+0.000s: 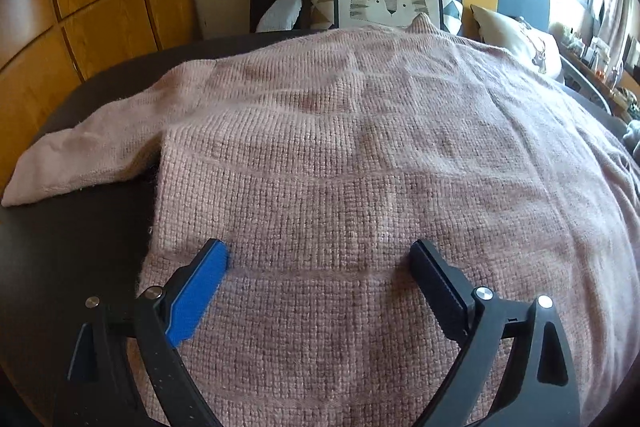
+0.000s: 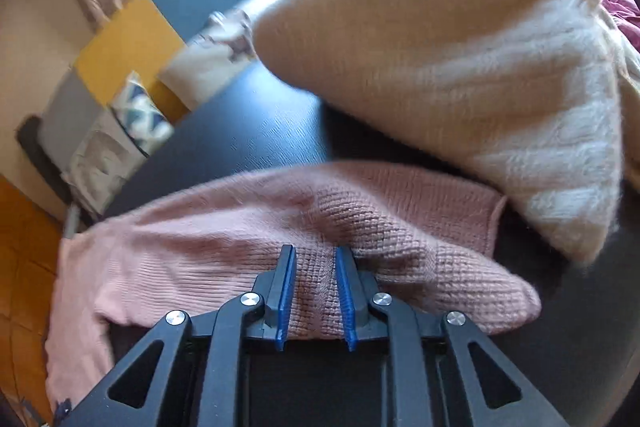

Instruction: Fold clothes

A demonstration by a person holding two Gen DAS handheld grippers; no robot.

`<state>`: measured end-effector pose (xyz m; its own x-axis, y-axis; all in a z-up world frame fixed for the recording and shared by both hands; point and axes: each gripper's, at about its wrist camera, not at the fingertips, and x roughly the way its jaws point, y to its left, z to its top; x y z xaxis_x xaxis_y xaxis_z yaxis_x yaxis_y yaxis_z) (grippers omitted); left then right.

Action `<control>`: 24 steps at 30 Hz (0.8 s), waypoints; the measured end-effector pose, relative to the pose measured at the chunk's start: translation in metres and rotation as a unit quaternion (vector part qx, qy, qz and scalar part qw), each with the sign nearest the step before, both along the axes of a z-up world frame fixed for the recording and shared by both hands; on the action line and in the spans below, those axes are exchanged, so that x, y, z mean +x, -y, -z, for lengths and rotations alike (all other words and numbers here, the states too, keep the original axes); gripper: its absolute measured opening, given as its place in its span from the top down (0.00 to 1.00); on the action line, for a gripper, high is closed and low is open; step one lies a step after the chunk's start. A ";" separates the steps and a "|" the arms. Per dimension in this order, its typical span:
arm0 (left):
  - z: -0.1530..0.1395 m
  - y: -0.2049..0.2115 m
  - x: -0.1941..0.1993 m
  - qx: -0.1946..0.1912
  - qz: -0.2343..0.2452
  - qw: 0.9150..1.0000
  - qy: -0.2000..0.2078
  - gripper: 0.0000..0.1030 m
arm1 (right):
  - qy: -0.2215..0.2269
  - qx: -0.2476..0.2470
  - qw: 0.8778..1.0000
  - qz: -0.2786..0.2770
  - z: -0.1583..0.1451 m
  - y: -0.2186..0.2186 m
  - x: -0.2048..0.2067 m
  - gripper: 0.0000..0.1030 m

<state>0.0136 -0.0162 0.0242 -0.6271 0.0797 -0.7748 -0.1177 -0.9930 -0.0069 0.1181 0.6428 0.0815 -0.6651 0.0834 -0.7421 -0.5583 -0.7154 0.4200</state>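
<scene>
left gripper fingers spread, right gripper fingers pinched

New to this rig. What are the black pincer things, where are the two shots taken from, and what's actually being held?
No robot here: a person holds a two-finger tool in each hand, and a fisheye camera on each looks forward along its fingers. The left wrist view shows the left tool, open and holding nothing, above a pink knitted sweater spread on a dark table, one sleeve lying out to the side. The right wrist view, blurred, shows the right tool pinching a fold of the same pink sweater. Beyond it lies a cream fluffy garment. Cushions and chairs stand behind the table.
</scene>
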 end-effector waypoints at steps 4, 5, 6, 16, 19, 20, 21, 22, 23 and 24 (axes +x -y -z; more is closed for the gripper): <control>0.001 -0.002 -0.001 -0.004 0.000 1.000 -0.003 0.07 | -0.055 -0.068 0.992 0.086 -0.007 -0.030 0.053 0.74; 0.001 -0.001 -0.001 -0.003 -0.001 1.000 -0.002 0.07 | -0.052 -0.084 0.989 0.108 -0.005 -0.037 0.065 0.73; 0.001 -0.001 -0.001 -0.003 -0.001 1.000 -0.002 0.07 | -0.048 -0.100 0.986 0.125 -0.002 -0.044 0.075 0.73; 0.001 -0.001 -0.001 -0.003 -0.002 1.000 -0.002 0.07 | -0.067 -0.199 0.960 0.185 0.040 -0.083 0.095 0.72; 0.001 -0.001 -0.001 -0.004 -0.003 1.000 -0.003 0.07 | -0.052 -0.164 0.972 0.161 0.038 -0.082 0.070 0.72; 0.001 -0.001 0.000 -0.003 -0.003 1.000 -0.003 0.07 | -0.043 -0.140 0.977 0.155 0.036 -0.080 0.063 0.72; 0.001 -0.001 0.000 -0.003 -0.003 1.000 -0.004 0.07 | -0.031 -0.113 0.982 0.149 0.034 -0.077 0.056 0.73; 0.001 -0.001 0.000 -0.003 -0.003 1.000 -0.004 0.07 | -0.017 -0.089 0.985 0.144 0.031 -0.073 0.051 0.77; 0.001 -0.001 -0.001 -0.003 -0.003 1.000 -0.004 0.07 | -0.003 -0.064 0.988 0.138 0.029 -0.070 0.046 0.80; 0.001 0.000 -0.001 -0.003 -0.003 1.000 -0.004 0.07 | 0.005 -0.050 0.990 0.128 0.027 -0.066 0.041 0.90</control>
<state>0.0127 -0.0158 0.0231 -0.6334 0.0723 -0.7705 -0.1123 -0.9937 -0.0010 0.1595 0.7092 0.0550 -0.6233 0.1749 -0.7622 -0.7214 -0.5047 0.4741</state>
